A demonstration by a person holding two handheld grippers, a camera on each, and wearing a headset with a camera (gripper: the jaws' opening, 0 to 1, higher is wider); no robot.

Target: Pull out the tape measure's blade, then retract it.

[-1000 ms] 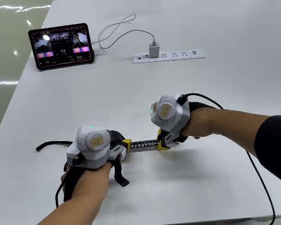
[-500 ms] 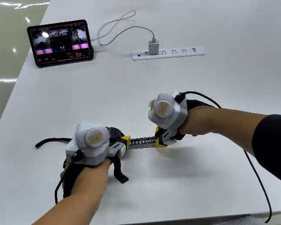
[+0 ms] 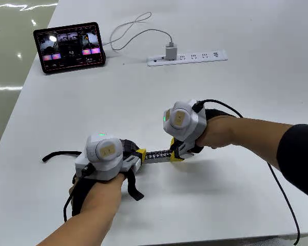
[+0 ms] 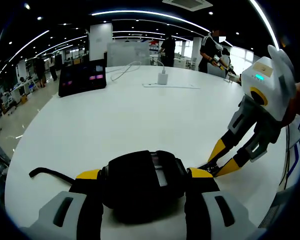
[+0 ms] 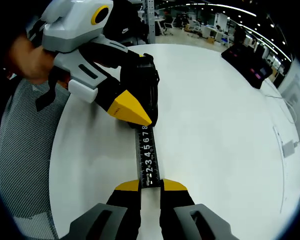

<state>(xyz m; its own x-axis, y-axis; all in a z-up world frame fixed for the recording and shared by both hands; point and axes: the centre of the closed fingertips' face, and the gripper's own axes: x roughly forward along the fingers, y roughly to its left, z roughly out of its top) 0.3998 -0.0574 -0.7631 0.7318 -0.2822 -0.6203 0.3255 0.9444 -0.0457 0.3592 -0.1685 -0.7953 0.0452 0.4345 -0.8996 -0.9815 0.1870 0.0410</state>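
A black tape measure (image 3: 127,147) rests on the white table with my left gripper (image 3: 136,156) shut on its body. In the left gripper view the case (image 4: 142,182) sits between the two yellow-tipped jaws of the left gripper (image 4: 144,174). A short length of numbered blade (image 3: 157,155) runs right from the case to my right gripper (image 3: 173,156). In the right gripper view the right gripper (image 5: 150,186) is shut on the end of the blade (image 5: 147,155), which reads up to about 8. The case (image 5: 142,80) lies beyond, behind a yellow finger (image 5: 130,107) of the left gripper.
A tablet (image 3: 69,47) stands at the far left. A power strip (image 3: 190,57) with a white charger (image 3: 170,53) and cable lies at the back. A black strap (image 3: 59,155) trails left of the case. The table's left edge (image 3: 20,97) is close.
The head view has shifted a little. The grippers have drawn very slightly closer, and the exposed blade looks a touch shorter.
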